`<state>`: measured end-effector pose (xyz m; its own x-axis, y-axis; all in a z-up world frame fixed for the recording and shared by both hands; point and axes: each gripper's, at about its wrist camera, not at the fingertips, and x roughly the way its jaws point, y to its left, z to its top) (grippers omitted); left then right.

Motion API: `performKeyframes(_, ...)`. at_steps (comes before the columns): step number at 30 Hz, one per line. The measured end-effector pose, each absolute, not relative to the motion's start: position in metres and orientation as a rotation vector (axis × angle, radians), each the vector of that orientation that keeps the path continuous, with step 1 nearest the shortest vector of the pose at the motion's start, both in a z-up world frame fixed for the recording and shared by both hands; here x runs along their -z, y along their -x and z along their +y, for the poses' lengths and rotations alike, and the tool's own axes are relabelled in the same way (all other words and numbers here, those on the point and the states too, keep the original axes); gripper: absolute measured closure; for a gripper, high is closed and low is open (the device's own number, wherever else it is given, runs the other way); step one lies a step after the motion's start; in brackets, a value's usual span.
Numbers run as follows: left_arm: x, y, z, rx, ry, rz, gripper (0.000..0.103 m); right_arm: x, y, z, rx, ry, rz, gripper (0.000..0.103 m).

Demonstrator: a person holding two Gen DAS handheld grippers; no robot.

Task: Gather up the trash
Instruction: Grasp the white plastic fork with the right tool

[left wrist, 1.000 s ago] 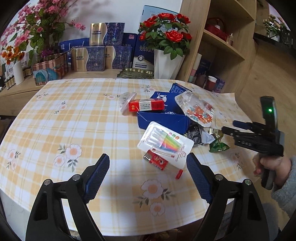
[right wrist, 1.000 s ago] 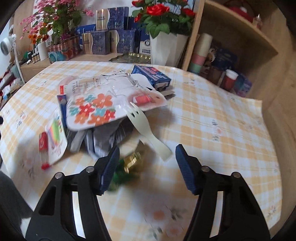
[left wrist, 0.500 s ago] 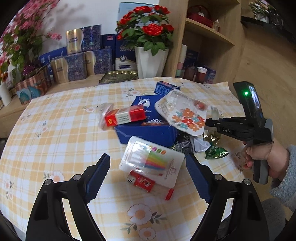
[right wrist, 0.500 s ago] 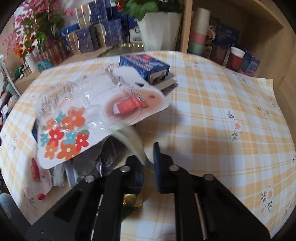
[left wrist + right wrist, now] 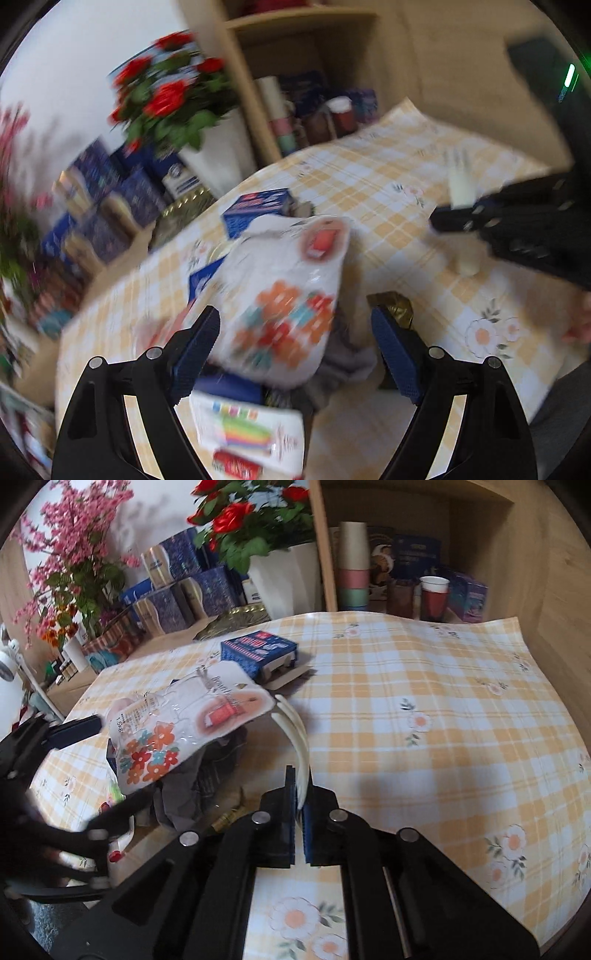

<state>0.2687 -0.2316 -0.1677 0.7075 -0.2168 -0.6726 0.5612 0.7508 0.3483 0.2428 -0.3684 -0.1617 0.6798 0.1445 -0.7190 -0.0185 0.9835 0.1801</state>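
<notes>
**Right claw clamped on the fork, left claw wide over the pile**

Left gripper (image 5: 291, 343) first: we have its jaws spread wide, nothing pinched. Straight ahead between the fingers sits the flower-print plastic pack (image 5: 284, 295), lying on top of the trash pile. Below it, nearer the claw, is the rainbow-striped blister card (image 5: 247, 432), with a red wrapper (image 5: 236, 461) closer still. A gold foil wrapper (image 5: 395, 306) shows just past the right-hand finger. A blue box (image 5: 255, 210) lies beyond the pack on the checked tablecloth (image 5: 388, 173).

Right gripper (image 5: 300, 794): jaws shut tight on the handle of a cream plastic fork (image 5: 295, 731). Its tines curve up and away from the claw, ending beside the pack's near edge.

Step in hand, as we read it: fork is picked, the pack looks like the left's target. Next move calls for the left to close on the pack's edge and the right to carry the fork to wherever trash goes; no bin in either view.

View differences:
- left wrist view is motion-blurred; it shows the right claw side-on, with the fork sticking out above and below the jaws
- right wrist view is sharp; it shows the pad contact on the handle, plus crumpled grey wrapping (image 5: 177, 794) under the pack
</notes>
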Motion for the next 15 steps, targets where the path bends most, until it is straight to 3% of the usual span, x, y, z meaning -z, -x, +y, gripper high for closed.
performKeyframes(11, 0.212, -0.308, -0.296, 0.339, -0.899, 0.641, 0.021, 0.164, -0.231, -0.399, -0.080, -0.231, 0.793, 0.096)
performKeyframes(15, 0.217, -0.320, -0.293, 0.335, -0.880, 0.688, 0.021, 0.168, -0.229, -0.403, -0.077, -0.244, 0.801, 0.096)
